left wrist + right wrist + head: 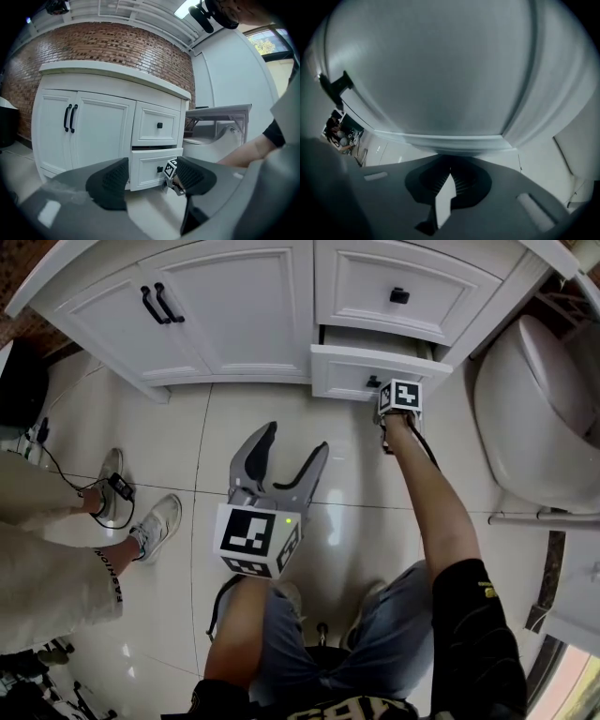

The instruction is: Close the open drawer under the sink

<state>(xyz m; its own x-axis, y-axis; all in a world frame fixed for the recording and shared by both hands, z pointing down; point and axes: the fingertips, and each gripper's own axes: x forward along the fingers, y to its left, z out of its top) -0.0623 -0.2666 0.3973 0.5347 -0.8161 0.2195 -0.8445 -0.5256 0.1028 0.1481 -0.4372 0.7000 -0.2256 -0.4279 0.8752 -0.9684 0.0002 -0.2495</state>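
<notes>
R gripper (449, 174): fingers together, tips meeting, nothing btwn them. They sit right up at the white front of the open drawer (361, 369), just right of its black knob (373, 382), centre-right of the head view. Can't tell if they actually touch it. That drawer is the lower one, standing part-way out of the vanity (314, 306), under a shut upper drawer (403, 282).

L gripper (295, 439): fingers wide apart, empty, mid-frame over the tile floor (356, 456), well apart from the drawer, pointing twd it.

Double doors (216, 306) w/ black handles at upper left. Toilet (530, 418) at right edge. Another person's legs (56, 568) & sneakers (155, 526) at left.
</notes>
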